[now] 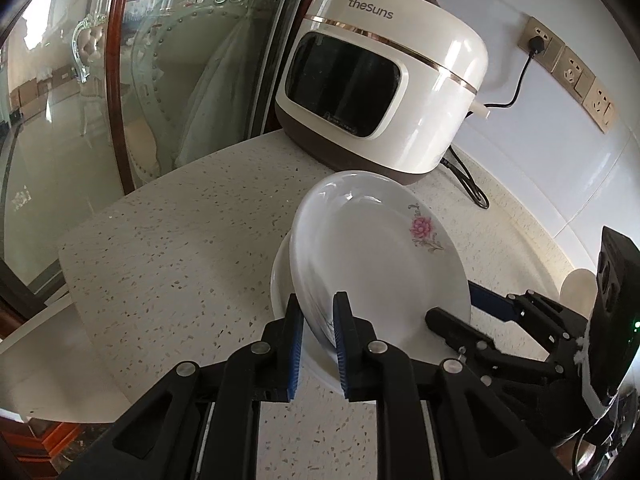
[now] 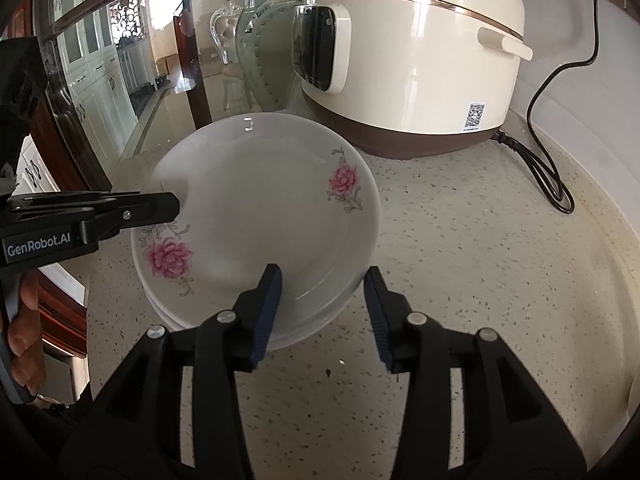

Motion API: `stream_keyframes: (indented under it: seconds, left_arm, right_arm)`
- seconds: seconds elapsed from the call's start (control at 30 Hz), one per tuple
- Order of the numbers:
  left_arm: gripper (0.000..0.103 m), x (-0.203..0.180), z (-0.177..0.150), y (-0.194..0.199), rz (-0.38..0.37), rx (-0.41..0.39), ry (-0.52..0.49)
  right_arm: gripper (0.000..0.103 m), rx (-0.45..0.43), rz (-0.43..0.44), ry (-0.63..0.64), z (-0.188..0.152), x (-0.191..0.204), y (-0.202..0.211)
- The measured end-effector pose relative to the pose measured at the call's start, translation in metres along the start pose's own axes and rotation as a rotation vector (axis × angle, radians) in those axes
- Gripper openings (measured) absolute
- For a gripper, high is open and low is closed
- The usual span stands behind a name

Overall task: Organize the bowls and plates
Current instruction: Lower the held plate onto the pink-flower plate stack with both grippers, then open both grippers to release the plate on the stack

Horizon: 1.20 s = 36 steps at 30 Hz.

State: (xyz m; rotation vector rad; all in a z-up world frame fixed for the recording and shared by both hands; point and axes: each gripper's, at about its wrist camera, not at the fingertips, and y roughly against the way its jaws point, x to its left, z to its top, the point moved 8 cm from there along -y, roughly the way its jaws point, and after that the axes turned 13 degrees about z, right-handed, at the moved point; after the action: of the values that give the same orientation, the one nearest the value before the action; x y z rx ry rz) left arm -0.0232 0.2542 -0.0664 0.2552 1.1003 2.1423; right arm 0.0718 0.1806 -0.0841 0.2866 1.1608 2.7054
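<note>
A white plate with pink flowers lies on top of a small stack of white plates on the speckled counter. My left gripper is shut on the near rim of the top plate; its fingers show from the left in the right wrist view. My right gripper is open, one finger over the plate's near rim and the other just outside it. It also shows at the right of the left wrist view.
A white rice cooker stands behind the plates, its black cord running along the counter to a wall socket. A glass partition with a wooden frame borders the counter's left edge.
</note>
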Motion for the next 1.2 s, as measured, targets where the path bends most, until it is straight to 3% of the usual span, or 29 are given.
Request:
stream_keyframes:
  seconds: [0.07, 0.9, 1.2]
  left_arm:
    - [0.016, -0.001, -0.001, 0.002, 0.011, -0.004, -0.006]
    - [0.02, 0.006, -0.006, 0.004, 0.089, -0.003, -0.042]
    - [0.021, 0.016, 0.004, 0.007, 0.115, -0.042, -0.013]
  right_arm:
    - [0.06, 0.002, -0.003, 0.012, 0.0, 0.002, -0.001]
    - [0.069, 0.01, 0.004, -0.002, 0.0, 0.001, -0.005]
    - [0.072, 0.008, -0.001, -0.007, 0.0, -0.001, -0.005]
